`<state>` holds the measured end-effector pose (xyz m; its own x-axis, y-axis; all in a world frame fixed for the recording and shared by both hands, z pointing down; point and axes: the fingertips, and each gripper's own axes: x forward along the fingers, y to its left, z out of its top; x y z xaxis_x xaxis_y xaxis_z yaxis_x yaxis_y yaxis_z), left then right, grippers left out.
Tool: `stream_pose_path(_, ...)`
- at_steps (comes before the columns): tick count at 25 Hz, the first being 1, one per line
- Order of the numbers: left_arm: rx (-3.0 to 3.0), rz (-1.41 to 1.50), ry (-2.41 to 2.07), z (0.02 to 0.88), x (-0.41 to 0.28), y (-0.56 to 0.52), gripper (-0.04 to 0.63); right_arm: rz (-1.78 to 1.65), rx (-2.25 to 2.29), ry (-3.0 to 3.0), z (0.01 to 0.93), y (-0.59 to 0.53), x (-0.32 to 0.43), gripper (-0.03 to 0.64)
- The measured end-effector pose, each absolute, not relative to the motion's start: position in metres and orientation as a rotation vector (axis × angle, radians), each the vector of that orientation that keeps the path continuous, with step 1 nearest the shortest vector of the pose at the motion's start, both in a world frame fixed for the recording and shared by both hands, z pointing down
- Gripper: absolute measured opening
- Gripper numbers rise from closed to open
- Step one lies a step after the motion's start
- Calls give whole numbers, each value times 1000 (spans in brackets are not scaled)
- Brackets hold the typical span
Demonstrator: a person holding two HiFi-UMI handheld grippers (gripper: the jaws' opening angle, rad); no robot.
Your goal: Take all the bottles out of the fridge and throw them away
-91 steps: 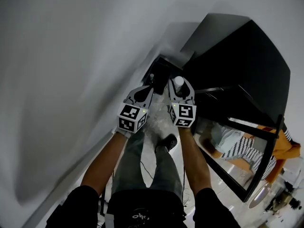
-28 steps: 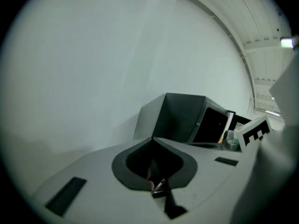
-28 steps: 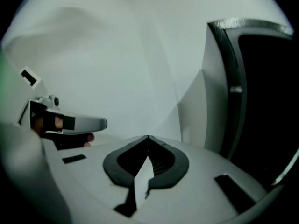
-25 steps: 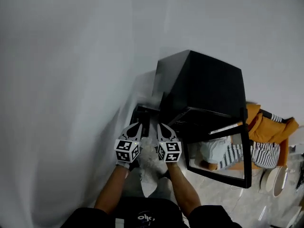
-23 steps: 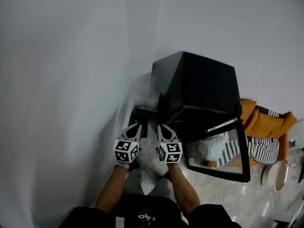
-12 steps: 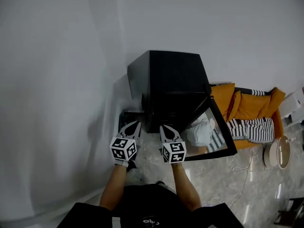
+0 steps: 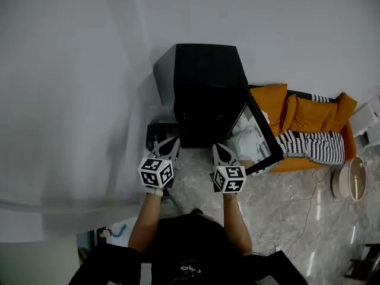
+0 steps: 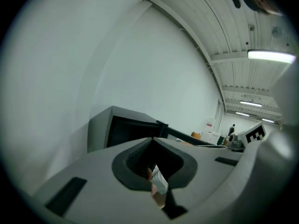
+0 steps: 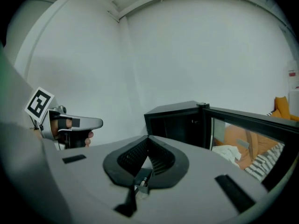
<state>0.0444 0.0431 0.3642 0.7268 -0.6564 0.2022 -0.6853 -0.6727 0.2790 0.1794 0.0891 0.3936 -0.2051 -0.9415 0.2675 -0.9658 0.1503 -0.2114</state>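
Both grippers are out in front, level and side by side. The left gripper [image 7: 171, 142] has its fingers pressed together at the tips, and the right gripper [image 7: 221, 148] is closed up tight as well, with no bottle pinched in either one. The black fridge [image 7: 205, 82] sits straight ahead of both, its mouth facing the person and its glass door [image 7: 261, 135] swung wide to the right, mirroring the orange sofa [image 7: 309, 114]. The right gripper lines up nearer the opening. The left sits off toward the fridge's left edge, above a dark low box [image 7: 155, 134] on the floor. The inside of the fridge is too dark, so where any bottle stands or which way it lies can't be told. No brand or label can be read anywhere, only the square markers on the cubes.
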Motion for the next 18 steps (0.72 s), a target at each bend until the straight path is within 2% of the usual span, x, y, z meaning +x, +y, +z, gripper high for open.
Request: stream_pose_path(18, 2615, 186, -1018, 383, 57, 137, 0, 585, 1887, -2341, 408, 187, 187, 8)
